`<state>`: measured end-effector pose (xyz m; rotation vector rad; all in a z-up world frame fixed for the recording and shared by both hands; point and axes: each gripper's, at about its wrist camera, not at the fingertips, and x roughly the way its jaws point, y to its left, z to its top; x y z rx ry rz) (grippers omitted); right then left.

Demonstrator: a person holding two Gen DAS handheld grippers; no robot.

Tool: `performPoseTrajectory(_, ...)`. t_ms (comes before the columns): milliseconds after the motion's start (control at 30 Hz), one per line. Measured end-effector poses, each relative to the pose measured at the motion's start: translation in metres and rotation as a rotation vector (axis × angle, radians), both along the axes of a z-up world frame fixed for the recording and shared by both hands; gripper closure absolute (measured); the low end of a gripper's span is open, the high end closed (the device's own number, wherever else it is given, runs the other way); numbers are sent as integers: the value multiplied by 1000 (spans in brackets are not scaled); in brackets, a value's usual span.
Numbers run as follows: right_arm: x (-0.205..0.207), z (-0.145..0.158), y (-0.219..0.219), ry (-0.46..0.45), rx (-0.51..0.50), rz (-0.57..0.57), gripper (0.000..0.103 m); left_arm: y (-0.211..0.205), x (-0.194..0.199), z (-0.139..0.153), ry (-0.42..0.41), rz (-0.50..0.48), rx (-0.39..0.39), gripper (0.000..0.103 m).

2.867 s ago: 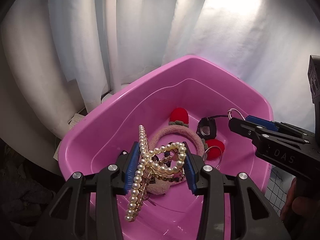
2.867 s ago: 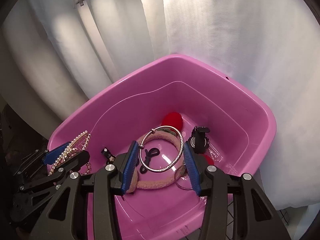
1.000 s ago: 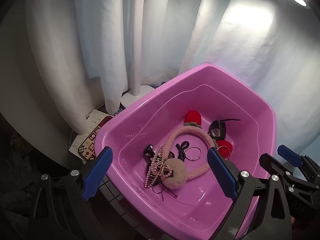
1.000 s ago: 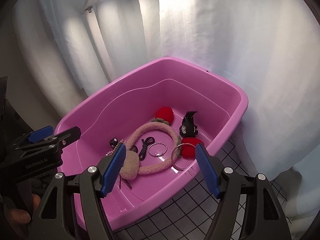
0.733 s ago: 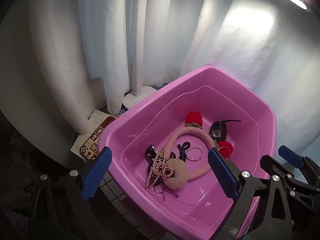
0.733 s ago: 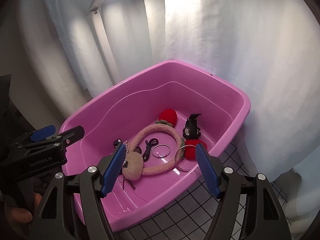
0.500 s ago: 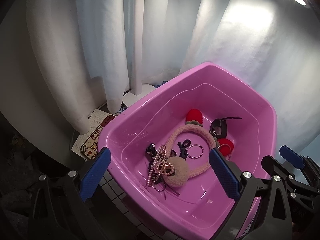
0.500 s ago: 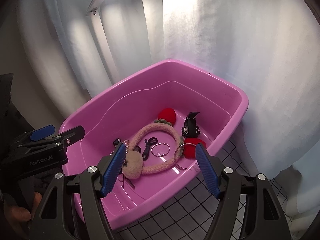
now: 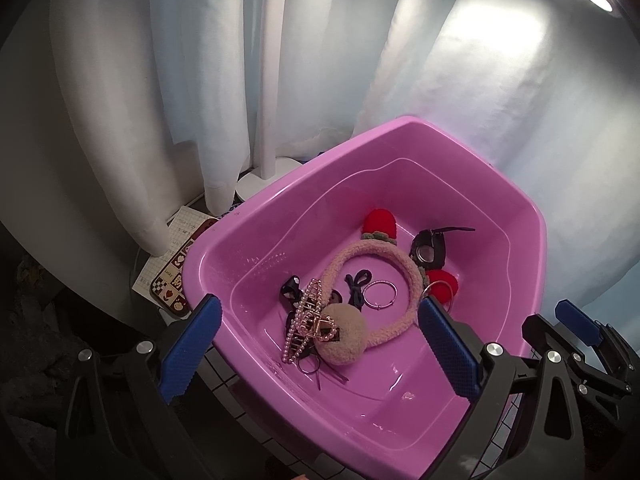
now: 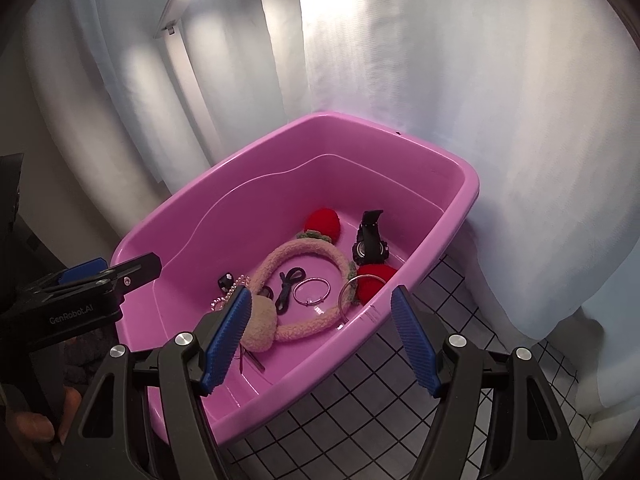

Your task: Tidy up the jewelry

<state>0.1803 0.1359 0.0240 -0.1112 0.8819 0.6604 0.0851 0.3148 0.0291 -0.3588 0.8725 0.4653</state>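
A pink plastic tub (image 9: 528, 216) (image 10: 460, 168) holds the jewelry. Inside lie a fuzzy pink headband (image 9: 380, 252) (image 10: 304, 252) with red pom-poms (image 9: 380, 222), a pearl hair claw (image 9: 306, 320), a black watch (image 9: 430, 250) (image 10: 370, 246), a thin silver bangle (image 9: 381, 294) (image 10: 312, 291), a larger silver ring (image 10: 352, 292) and small black hair ties (image 9: 356, 284). My left gripper (image 9: 320, 352) is open and empty above the tub's near side. My right gripper (image 10: 320, 332) is open and empty above the tub's near right rim.
White curtains hang behind the tub. A white lamp stand (image 9: 268, 172) rises at the back left. A patterned card and papers (image 9: 172, 276) lie left of the tub. The tub rests on a black wire grid (image 10: 400, 392). The other gripper shows at each view's edge (image 10: 100, 284) (image 9: 580, 332).
Both grippers let go of the pearl piece and the bangle in the tub, opened wide and drew back and up. In the last half second they barely moved.
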Motion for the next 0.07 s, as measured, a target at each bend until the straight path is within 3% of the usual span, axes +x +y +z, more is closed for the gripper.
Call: performPoseTrajectory(67,0,0,0,0,1,-1,34,-1,0,1,2,-2,13,6)
